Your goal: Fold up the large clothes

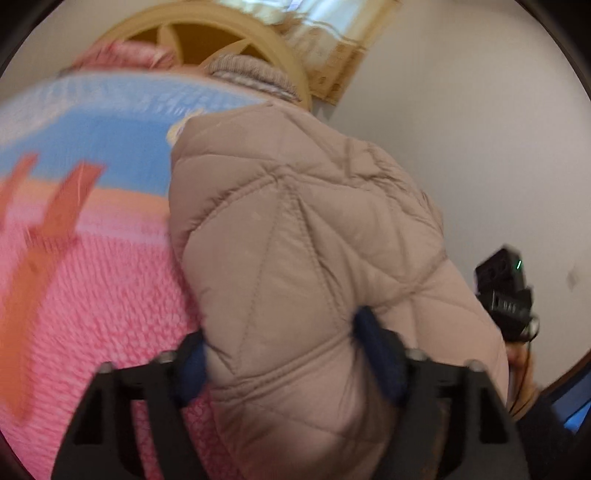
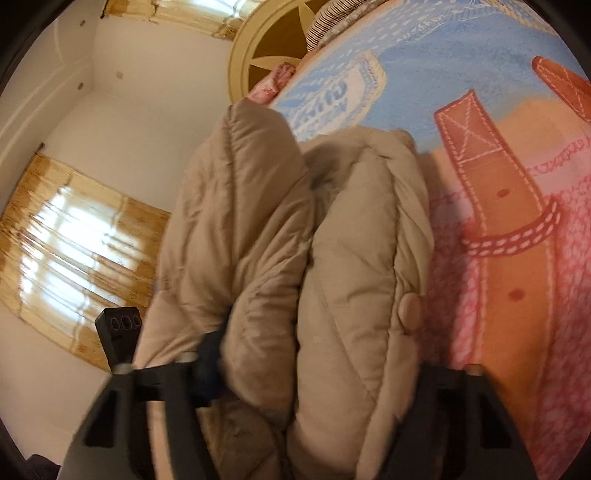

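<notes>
Surface: a bedspread [image 1: 92, 288] lies under my work, knitted-look pink near me, an orange band beyond it, then sky blue with white stitch marks; printed red-brown straps [image 2: 491, 184] with white stitching cross it.
Jacket: the beige quilted puffer jacket [image 1: 295, 240] rests on that bedspread, its ribbed collar [image 1: 255, 74] at the far end toward the headboard; from my right it shows as two thick padded folds side by side, with a round snap button [image 2: 410, 308] on the nearer fold's edge.
Left gripper: my left gripper [image 1: 288, 354] has its blue pads [image 1: 376, 350] on either side of a bunched quilted fold near the hem, pinching it.
Right gripper: my right gripper [image 2: 314, 365] straddles the doubled padding, which fills the gap from finger to finger; the left blue pad [image 2: 210, 362] presses into the fabric, the other pad is hidden behind the jacket.
Headboard: cream, round, with a star-shaped cut-out [image 2: 273, 48] over a brown backing.
Pillows: a pink one [image 1: 122, 55] and a striped one [image 2: 332, 22] lie by the headboard.
Room: plain white walls [image 1: 461, 129]; golden curtains [image 2: 81, 236] glow with daylight.
Blur: the bedspread smears at the left view's edge.
</notes>
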The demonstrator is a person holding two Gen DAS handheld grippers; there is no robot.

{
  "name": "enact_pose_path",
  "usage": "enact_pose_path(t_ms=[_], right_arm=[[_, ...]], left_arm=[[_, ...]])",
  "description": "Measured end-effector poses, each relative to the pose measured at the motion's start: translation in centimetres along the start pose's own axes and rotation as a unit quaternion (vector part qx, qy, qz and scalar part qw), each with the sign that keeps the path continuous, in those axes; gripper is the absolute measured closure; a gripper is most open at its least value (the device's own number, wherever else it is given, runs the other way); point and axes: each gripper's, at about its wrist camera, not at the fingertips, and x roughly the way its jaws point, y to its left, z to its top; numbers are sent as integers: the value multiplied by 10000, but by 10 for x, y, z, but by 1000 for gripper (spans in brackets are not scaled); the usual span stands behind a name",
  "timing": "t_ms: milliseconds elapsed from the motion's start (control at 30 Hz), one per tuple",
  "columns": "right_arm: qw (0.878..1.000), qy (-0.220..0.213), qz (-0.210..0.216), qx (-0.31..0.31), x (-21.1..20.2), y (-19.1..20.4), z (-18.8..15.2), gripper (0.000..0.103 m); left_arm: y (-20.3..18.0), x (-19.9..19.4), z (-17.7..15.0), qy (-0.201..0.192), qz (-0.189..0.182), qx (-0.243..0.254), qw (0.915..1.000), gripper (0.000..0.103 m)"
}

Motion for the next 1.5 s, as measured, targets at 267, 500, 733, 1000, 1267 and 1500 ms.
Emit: enact_pose_path(t_ms=[267,500,733,1000,1267,1500], right_arm=[[9987,-359,277,-253,-8,43,-12,68],[9942,-420,867,-478,13,97,-8,69],[9903,-198,1213,-651,73,145,-5,70],[9870,171,1287,-953,129,192,-4,70],[9836,555,1223,-1202,180,225,-5,70],[9815,767,1204,-1275,216,240,-13,70]], left_arm=[[-23,-62,14,-450,233,481,9976,63],[-15,-124,18,-892,708,719,9909,63],[34,-149,17,-1048,1149,558,9863,63],[72,-162,3,-1149,1620,308,9796,63],[95,-175,-11,-1172,1877,71,9752,63],[114,-182,-24,-1181,1984,-114,9729,63]])
